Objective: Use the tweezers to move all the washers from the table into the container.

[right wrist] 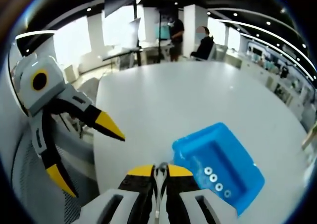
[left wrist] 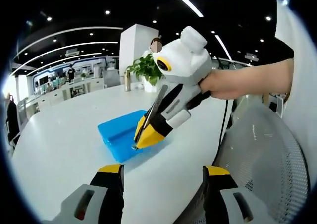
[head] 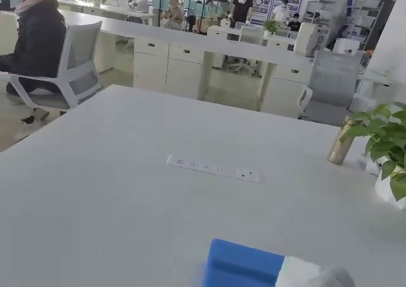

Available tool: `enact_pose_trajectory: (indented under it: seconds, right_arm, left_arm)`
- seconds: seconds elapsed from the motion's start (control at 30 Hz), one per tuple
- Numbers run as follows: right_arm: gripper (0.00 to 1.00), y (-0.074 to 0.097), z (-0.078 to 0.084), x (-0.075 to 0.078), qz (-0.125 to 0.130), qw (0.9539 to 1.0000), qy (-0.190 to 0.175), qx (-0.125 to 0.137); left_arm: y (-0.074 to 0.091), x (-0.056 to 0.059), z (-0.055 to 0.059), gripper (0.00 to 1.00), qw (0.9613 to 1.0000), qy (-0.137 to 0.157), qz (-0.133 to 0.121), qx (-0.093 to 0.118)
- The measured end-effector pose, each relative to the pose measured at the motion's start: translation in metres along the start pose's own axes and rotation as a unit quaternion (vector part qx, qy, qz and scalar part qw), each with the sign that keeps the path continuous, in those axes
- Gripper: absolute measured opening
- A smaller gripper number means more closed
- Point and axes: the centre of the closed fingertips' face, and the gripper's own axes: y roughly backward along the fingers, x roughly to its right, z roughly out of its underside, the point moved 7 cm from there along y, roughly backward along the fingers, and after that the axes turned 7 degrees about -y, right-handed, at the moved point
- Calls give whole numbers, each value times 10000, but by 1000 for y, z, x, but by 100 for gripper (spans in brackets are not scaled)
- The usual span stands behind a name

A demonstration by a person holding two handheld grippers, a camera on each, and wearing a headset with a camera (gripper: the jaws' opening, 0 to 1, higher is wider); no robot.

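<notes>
A blue container lies on the white table, with several small silver washers in a row on its floor. My right gripper is shut on thin metal tweezers, just short of the container's near corner. In the left gripper view the right gripper hangs over the container, and the tweezers point down at its edge. My left gripper is open and holds nothing; it stands off the table edge. The container is at the bottom of the head view.
A white power strip lies mid-table. A potted plant and a gold bottle stand at the far right. A mesh chair is beside the near table edge. A person sits at the back left.
</notes>
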Motion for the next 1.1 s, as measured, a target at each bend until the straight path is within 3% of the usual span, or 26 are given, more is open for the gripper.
enact_pose_trajectory:
  seconds: [0.3, 0.4, 0.5, 0.53, 0.57, 0.6, 0.67, 0.77, 0.83, 1.07, 1.1]
  right_arm:
    - [5, 3, -22, 28, 0, 9989, -279, 371]
    - [5, 2, -24, 43, 11, 9973, -582, 443]
    - [5, 1, -26, 60, -14, 9886, -1365, 638]
    - [5, 1, -26, 64, -14, 9869, -1477, 656]
    - [5, 1, -26, 69, 89, 9835, -1691, 643]
    - [5, 1, -24, 75, 199, 9850, -1645, 475]
    - [5, -3, -22, 83, 286, 9922, -1196, 187]
    - [5, -15, -25, 81, 11, 9886, -1492, 203]
    - [5, -24, -24, 82, -5, 9887, -1499, 69]
    - [5, -45, -20, 80, -122, 9906, -1218, -605]
    - [5, -47, -18, 81, -134, 9903, -1116, -822]
  left_arm:
    - [1, -2, 0, 63, 10000, 32, -35, 15]
    - [0, -1, 0, 63, 10000, -42, -26, -6]
    - [0, -2, -1, 63, 10000, -42, -67, 33]
    - [1, -3, -1, 63, 10000, -34, -83, 40]
    - [1, -3, -1, 63, 9999, -21, -105, 40]
    - [1, -4, 0, 63, 9999, -15, -112, 34]
    - [1, -3, 0, 63, 9999, -18, -114, 22]
    - [0, -2, 1, 62, 9999, -86, -69, -36]
    - [0, -2, 1, 62, 9999, -102, -62, -41]
    - [1, -3, 1, 60, 9999, -61, -96, -52]
    - [1, -3, 1, 60, 9999, -60, -92, -52]
